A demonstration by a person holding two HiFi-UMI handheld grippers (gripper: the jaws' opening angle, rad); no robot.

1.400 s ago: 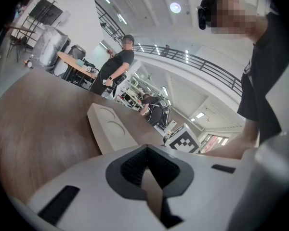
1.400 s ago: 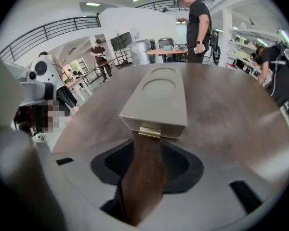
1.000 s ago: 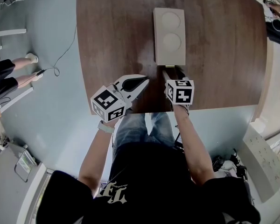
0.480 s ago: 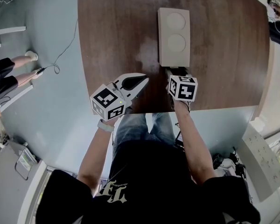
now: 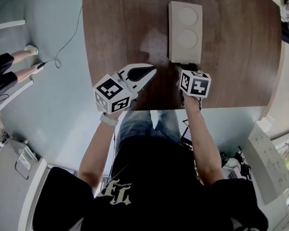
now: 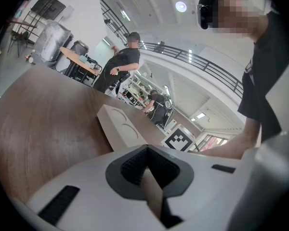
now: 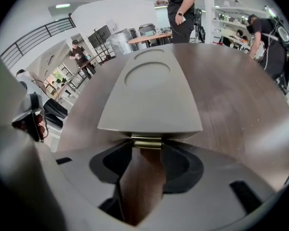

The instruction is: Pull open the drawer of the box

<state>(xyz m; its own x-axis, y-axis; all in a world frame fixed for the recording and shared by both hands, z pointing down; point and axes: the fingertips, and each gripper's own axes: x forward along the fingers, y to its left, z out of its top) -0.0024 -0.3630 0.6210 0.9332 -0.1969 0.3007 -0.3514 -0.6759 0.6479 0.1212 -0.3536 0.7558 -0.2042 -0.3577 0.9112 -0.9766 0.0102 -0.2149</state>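
A flat beige box (image 5: pixel 185 32) with two round recesses in its lid lies on the brown table (image 5: pixel 120 28). In the right gripper view the box (image 7: pixel 151 93) fills the middle, and its small brass drawer handle (image 7: pixel 146 142) sticks out of the near end. My right gripper (image 7: pixel 145 150) has a pad against each end of that handle and is shut on it. From the head view it (image 5: pixel 185 67) meets the box's near end. My left gripper (image 5: pixel 153 71) hovers over the table left of the box, shut and holding nothing. The drawer front is hidden under the lid.
The table's near edge (image 5: pixel 149 109) runs just behind both grippers, against the person's body. A seated person's legs (image 5: pixel 9 66) and a cable (image 5: pixel 62 57) are on the floor to the left. A white cabinet (image 5: pixel 269 162) stands at the lower right.
The left gripper has moved slightly farther over the table. The right gripper stays at the box's near end. The whole head view has shifted a little.
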